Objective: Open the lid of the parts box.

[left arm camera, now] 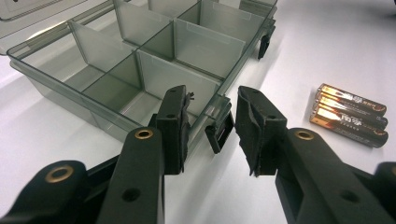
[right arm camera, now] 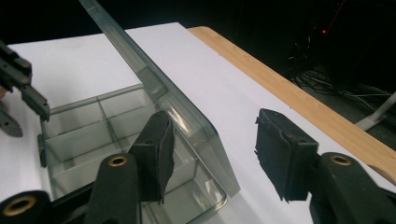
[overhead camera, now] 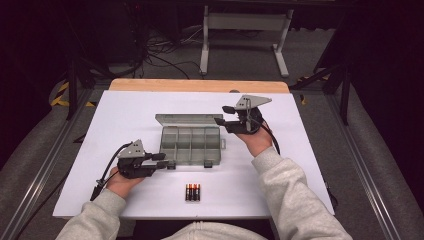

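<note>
My left gripper [overhead camera: 161, 161] sits at the near left corner of the clear compartment box [overhead camera: 191, 145], which lies in the middle of the white bench [overhead camera: 125, 115] with its lid [overhead camera: 187, 119] swung up and back. In the left gripper view my jaws stand apart and released, one just inside the front wall and one outside it, with the small black latch [left arm camera: 219, 133] hanging between them but not pinched. My right gripper [overhead camera: 223, 114] hovers by the lid's far right corner, jaws parted and empty; in the right gripper view the lid's edge [right arm camera: 154, 81] runs up beside my left jaw, clear of both pads.

My worry is the lid: nothing is holding it, and if it stands short of its resting point it could drop shut again. A brush from my right jaws as I pull away would do the same, or skate the light box across the bench. My left jaws could also catch the latch or the thin front wall and drag the box toward the AAA batteries [overhead camera: 193, 192] lying near the front edge, scattering them.
</note>
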Motion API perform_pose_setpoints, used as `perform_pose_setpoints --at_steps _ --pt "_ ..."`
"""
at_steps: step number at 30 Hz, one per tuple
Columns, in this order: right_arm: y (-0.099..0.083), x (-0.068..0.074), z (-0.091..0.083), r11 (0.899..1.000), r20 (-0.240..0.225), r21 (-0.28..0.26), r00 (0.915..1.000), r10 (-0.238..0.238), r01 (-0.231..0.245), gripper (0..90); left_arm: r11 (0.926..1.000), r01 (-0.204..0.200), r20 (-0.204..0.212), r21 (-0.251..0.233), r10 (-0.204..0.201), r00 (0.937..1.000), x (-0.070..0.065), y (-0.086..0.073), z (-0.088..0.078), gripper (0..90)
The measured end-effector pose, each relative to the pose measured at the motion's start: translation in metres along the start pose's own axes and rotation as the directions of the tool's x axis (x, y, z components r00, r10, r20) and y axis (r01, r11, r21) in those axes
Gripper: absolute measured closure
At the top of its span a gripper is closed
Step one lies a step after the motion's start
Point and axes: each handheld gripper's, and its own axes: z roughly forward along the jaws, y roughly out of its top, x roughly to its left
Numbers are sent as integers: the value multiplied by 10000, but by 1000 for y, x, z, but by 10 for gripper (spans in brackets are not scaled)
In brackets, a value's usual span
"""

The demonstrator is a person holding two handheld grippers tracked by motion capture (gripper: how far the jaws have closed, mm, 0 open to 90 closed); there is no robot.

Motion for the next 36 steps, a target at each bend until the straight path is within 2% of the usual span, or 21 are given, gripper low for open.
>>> perform_pose_setpoints --at_steps 3,8,12,16,21,23,32,36 --pt "-1 -7 4 9994 -52 -228 9997 254 -255 536 10000 -4 -4 2 4 10000 0 0 0 636" --pt "-3 -15 14 9978 -218 -207 9978 621 -625 624 10000 -5 11 -2 5 10000 0 0 0 636" --pt "-3 -20 20 9965 -135 -180 9966 810 -812 662 10000 71 46 -14 -71 10000 0 0 0 636" --pt "-3 -25 25 9945 -65 -180 9947 1028 -1029 669 10000 20 -4 9 -20 10000 0 0 -1 636" --pt "-5 -29 33 9949 85 -7 9948 1013 -1013 674 10000 15 3 9 -15 10000 0 0 -1 640" --pt "-6 -32 37 9933 97 67 9933 1152 -1153 674 9999 126 87 -27 -126 9999 1 0 -2 642" --pt "-11 -40 51 9895 175 315 9899 1406 -1411 664 10000 49 69 -30 -49 10000 1 0 -2 641" --pt "-14 -43 56 9873 99 200 9875 1572 -1574 645 10000 13 39 -7 -13 10000 2 0 -4 642"
